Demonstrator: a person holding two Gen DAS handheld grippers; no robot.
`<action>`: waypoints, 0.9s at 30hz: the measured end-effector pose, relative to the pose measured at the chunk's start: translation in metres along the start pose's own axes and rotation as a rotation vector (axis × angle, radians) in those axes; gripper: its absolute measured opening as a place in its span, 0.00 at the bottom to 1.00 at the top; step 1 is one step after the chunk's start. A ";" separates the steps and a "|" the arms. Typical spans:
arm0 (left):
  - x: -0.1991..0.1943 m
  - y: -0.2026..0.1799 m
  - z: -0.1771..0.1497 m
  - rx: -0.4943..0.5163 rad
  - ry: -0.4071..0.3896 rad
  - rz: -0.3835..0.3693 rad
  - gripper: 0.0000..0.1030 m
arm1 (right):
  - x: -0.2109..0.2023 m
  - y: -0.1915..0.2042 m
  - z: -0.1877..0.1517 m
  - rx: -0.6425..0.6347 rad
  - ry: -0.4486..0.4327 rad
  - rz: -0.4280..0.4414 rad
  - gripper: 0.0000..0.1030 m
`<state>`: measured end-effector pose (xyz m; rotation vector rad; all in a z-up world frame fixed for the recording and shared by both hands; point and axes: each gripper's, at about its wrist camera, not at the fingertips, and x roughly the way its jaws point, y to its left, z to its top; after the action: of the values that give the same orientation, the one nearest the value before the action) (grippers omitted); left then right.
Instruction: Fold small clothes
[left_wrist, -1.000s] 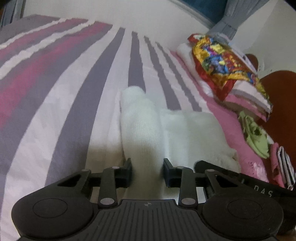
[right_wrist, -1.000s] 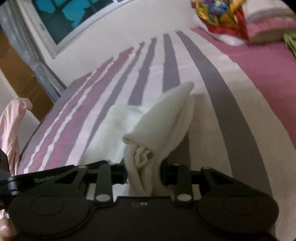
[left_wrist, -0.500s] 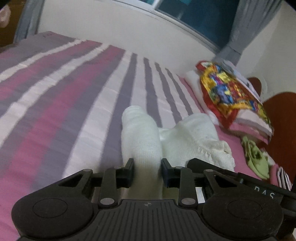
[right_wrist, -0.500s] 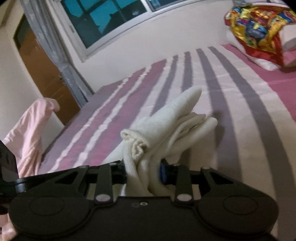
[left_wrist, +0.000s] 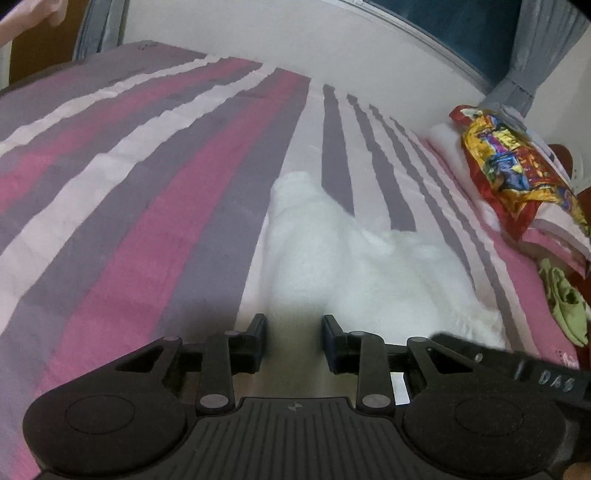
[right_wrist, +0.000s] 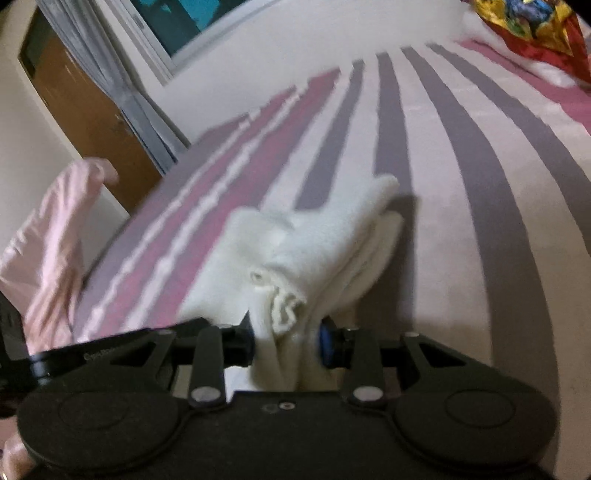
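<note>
Both claws clamped on the white knit garment (right_wrist: 317, 236) over the striped bed (left_wrist: 147, 206), right claw (right_wrist: 286, 341) pinching a bunched wad, left claw (left_wrist: 293, 341) holding one edge; risk: uneven layers slip out, fold skews.

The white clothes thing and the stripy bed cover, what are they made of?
White garment: looks like soft knit or fleece, matte, with a fuzzy surface and limp bunched folds; the exact fibre is unclear.
Striped bed cover: probably woven cotton, matte, flat with fine wrinkles.
</note>
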<state>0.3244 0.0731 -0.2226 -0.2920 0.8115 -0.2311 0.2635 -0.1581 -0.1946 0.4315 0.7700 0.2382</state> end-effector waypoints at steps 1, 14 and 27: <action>0.001 -0.002 0.001 0.001 0.002 0.004 0.33 | 0.000 -0.001 -0.004 -0.005 0.009 -0.021 0.33; -0.050 -0.022 -0.012 0.105 -0.042 -0.001 0.33 | -0.036 0.003 -0.018 0.008 -0.009 -0.128 0.46; -0.033 -0.030 -0.042 0.159 0.074 0.058 0.33 | -0.038 0.033 -0.058 -0.173 0.070 -0.198 0.32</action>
<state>0.2687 0.0481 -0.2172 -0.1105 0.8683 -0.2519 0.1938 -0.1259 -0.1930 0.1821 0.8470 0.1337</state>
